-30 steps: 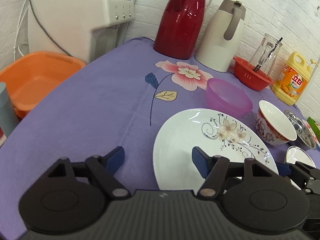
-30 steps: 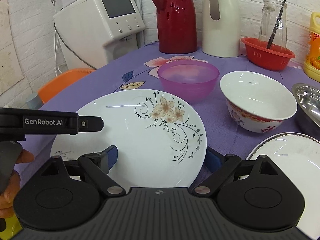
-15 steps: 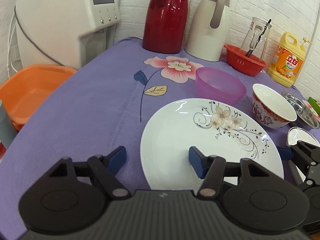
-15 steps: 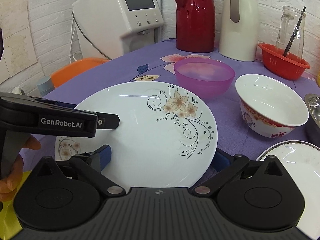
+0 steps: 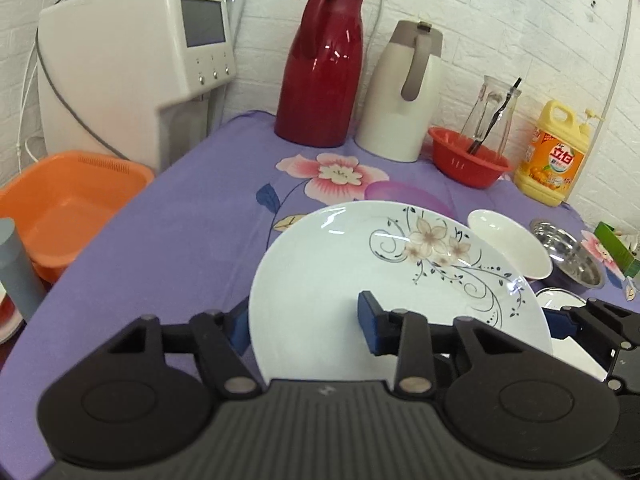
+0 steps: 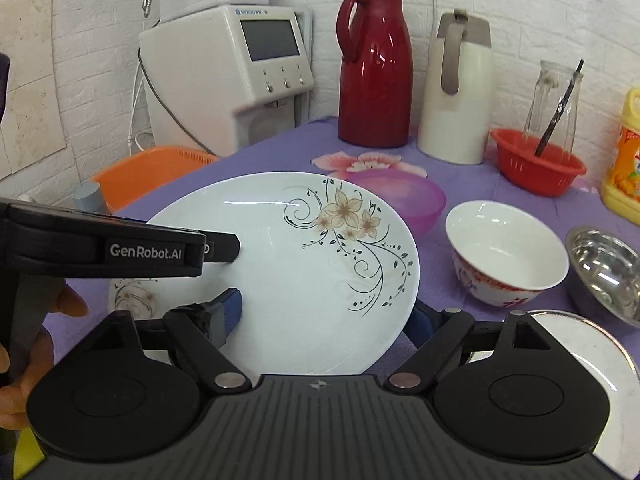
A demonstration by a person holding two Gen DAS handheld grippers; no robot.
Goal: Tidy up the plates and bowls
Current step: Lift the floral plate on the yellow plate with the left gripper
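A white plate with a brown flower pattern [image 5: 340, 280] [image 6: 300, 272] hangs tilted above the purple cloth, held from both sides. My left gripper [image 5: 304, 322] has the plate's left rim between its jaws, which are closing, one pad over it and one under. My right gripper [image 6: 324, 316] is shut on the right rim. A second flowered plate [image 6: 132, 300] lies on the cloth underneath. Behind stand a purple bowl [image 6: 416, 196], a white bowl with red print [image 6: 504, 256], a steel bowl [image 6: 608, 272] and a rimmed white plate [image 6: 580, 340].
Along the back wall stand a red thermos [image 5: 320, 80], a white jug [image 5: 404, 92], a red basket [image 5: 468, 160] holding a glass carafe, and a yellow detergent bottle [image 5: 556, 156]. A water dispenser [image 5: 132, 64] and an orange basin [image 5: 60, 200] sit left.
The flowered plate has come up off the cloth and the plate under it, and now hides part of the purple bowl. Both grippers rose with it. The left jaws narrowed.
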